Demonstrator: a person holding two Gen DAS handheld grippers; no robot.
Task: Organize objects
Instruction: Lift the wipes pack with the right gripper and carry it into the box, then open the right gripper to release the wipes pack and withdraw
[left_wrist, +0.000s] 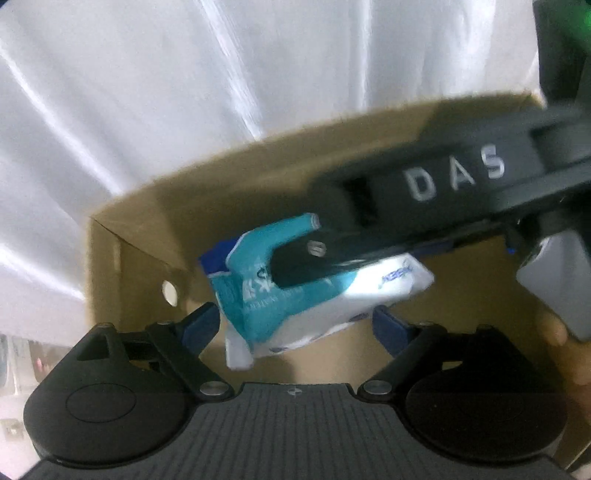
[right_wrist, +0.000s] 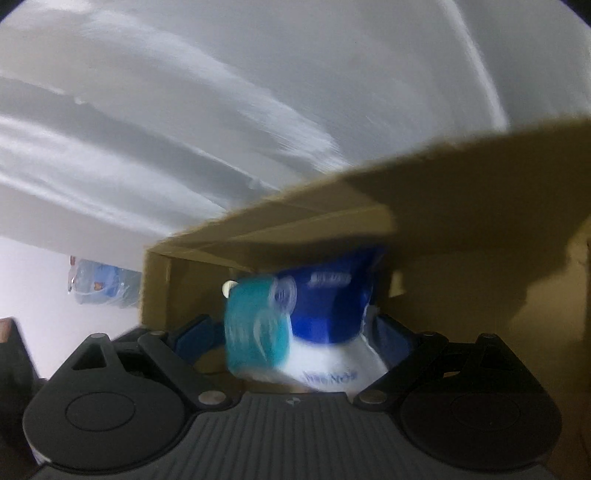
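Hanging over the open cardboard box (left_wrist: 369, 155), a soft plastic pack (left_wrist: 295, 295) printed teal, white and blue, probably tissues or wipes, sits between both claws at once. In the left wrist view the right gripper (left_wrist: 317, 258) reaches in from the right edge, and one of its dark fingers (left_wrist: 314, 254) lies across the pack's upper face; its own camera shows the pack filling the gap between its blue pads (right_wrist: 391, 328), so it reads as pinching the pack, though blur hides the exact contact. The left gripper (left_wrist: 295, 325) stands spread, with its blue pads (left_wrist: 201, 325) to either side of the pack and not clearly pressing on it. As a judgement, the pack is light and yielding: the film will crumple and may slide under smooth pads, so a hold across the fuller middle should be safer than one on the loose, crimped end flaps, which could tear or slip free. Nothing about it looks fragile, and a short drop into the box should do no harm. In the left wrist view its long axis runs roughly left to right, tilted so the right end rides higher, with the teal end toward the box's left wall (left_wrist: 122, 273) and the white end toward the incoming right gripper. Behind the box hangs a pale, pleated curtain (left_wrist: 184, 92).
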